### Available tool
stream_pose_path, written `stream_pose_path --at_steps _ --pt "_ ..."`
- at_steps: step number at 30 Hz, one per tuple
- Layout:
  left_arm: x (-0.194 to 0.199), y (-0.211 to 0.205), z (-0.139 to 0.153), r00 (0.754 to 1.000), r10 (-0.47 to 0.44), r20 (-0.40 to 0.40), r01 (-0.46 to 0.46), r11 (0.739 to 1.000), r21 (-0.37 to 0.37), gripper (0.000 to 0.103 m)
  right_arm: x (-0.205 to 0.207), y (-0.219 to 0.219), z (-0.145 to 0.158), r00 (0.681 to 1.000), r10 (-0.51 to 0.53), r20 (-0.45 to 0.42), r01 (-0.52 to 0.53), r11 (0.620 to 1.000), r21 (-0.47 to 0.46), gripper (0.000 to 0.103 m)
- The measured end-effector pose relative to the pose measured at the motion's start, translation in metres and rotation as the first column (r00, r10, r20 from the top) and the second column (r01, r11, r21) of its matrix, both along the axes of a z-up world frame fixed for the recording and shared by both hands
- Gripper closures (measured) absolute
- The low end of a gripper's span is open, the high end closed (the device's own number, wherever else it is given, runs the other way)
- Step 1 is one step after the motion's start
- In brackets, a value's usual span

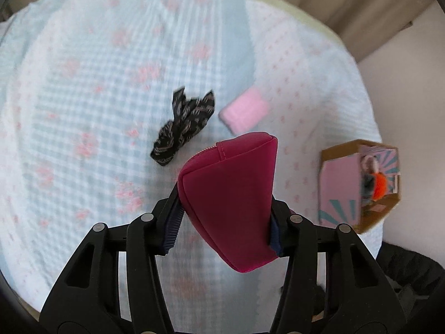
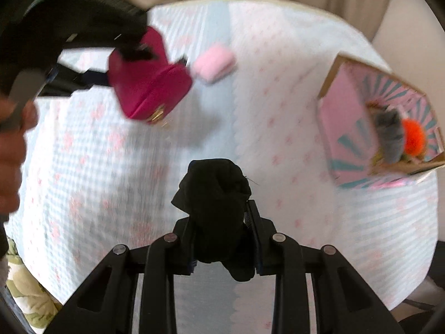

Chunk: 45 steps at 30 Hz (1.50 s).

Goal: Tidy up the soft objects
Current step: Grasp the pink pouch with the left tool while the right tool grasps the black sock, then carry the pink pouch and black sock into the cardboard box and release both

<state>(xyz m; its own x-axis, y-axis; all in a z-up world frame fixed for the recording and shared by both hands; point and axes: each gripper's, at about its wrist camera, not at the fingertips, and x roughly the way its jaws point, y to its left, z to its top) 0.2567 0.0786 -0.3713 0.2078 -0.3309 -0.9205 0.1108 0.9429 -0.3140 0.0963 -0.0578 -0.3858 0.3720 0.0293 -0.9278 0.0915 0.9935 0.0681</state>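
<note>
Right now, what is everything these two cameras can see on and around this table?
pouch: one, magenta, zipped, held in the air in the left tool
black cloth: one, bunched, held in the right tool
scrunchie: one, black with pale print, lying on the cloth mid-table
pink pad: one, soft, beside the scrunchie
box: one, open cardboard, pink with teal rays, at the table's right edge
grey and orange fluff: inside the box, too blurred to count
tablecloth: one, pale blue check with pink flowers
left tool: black, shut on the pouch
right tool: black, shut on the black cloth
hand: one, at the left edge
</note>
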Motion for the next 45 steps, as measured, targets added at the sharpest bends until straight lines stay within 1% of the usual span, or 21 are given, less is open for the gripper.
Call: stream_pose_path --at_steps 5,8,9,10,11,15,18,21,23,26,29,32,36,40,45 --pt "-0.021 -0.001 0.056 0.998 0.007 0.070 -0.007 1.000 0.003 0.056 -0.001 -0.021 0.054 0.997 -0.024 0.076 0.025 0.999 -0.021 0.076" --pt "-0.035 0.002 0.090 0.993 0.011 0.120 -0.011 1.000 0.001 0.056 -0.003 -0.034 0.093 0.991 -0.032 0.127 0.035 0.999 -0.018 0.076" --pt "-0.041 0.003 0.105 0.990 0.010 0.141 -0.011 1.000 0.002 0.056 -0.004 -0.039 0.111 0.988 -0.027 0.155 0.030 0.999 -0.018 0.076" --pt "-0.047 0.006 0.116 0.988 0.010 0.156 -0.011 1.000 0.002 0.056 -0.004 -0.038 0.119 0.985 -0.021 0.169 0.025 0.999 -0.021 0.076" --pt "-0.053 0.007 0.130 0.984 0.009 0.179 -0.010 1.000 0.003 0.056 -0.004 -0.041 0.137 0.980 -0.007 0.197 0.013 0.999 -0.029 0.076" --pt "-0.078 0.008 0.182 0.963 0.011 0.269 -0.014 1.000 0.009 0.056 -0.003 -0.051 0.185 0.962 0.023 0.272 -0.016 0.999 -0.029 0.076" --pt "-0.096 0.005 0.214 0.944 0.011 0.329 -0.018 1.000 0.018 0.056 -0.007 -0.063 0.218 0.947 0.028 0.321 -0.023 1.000 -0.018 0.076" --pt "-0.118 0.000 0.243 0.922 0.010 0.388 -0.023 0.999 0.030 0.056 -0.013 -0.075 0.246 0.928 0.023 0.371 -0.020 1.000 -0.011 0.076" --pt "-0.132 -0.007 0.258 0.906 0.006 0.424 -0.027 0.999 0.044 0.056 -0.017 -0.081 0.258 0.918 0.023 0.396 -0.022 1.000 -0.007 0.076" --pt "-0.149 -0.015 0.271 0.889 0.015 0.457 -0.043 0.998 0.050 0.056 -0.025 -0.090 0.272 0.902 0.030 0.430 -0.030 1.000 -0.008 0.076" --pt "-0.159 -0.026 0.278 0.883 0.030 0.469 -0.058 0.997 0.046 0.056 -0.029 -0.103 0.281 0.892 0.031 0.451 -0.035 0.999 0.000 0.076" --pt "-0.165 -0.038 0.281 0.880 0.037 0.474 -0.068 0.996 0.050 0.056 -0.031 -0.115 0.285 0.886 0.033 0.462 -0.038 0.999 0.002 0.076" --pt "-0.169 -0.062 0.282 0.879 0.048 0.474 -0.077 0.996 0.043 0.056 -0.032 -0.147 0.288 0.881 0.017 0.473 -0.024 1.000 0.010 0.076" --pt "-0.168 -0.093 0.281 0.879 0.047 0.475 -0.074 0.996 0.039 0.056 -0.031 -0.184 0.285 0.885 -0.006 0.465 0.004 1.000 0.006 0.076" --pt "-0.161 -0.150 0.264 0.895 0.028 0.445 -0.044 0.999 0.026 0.056 -0.025 -0.242 0.267 0.907 -0.038 0.419 0.047 0.999 -0.011 0.076"
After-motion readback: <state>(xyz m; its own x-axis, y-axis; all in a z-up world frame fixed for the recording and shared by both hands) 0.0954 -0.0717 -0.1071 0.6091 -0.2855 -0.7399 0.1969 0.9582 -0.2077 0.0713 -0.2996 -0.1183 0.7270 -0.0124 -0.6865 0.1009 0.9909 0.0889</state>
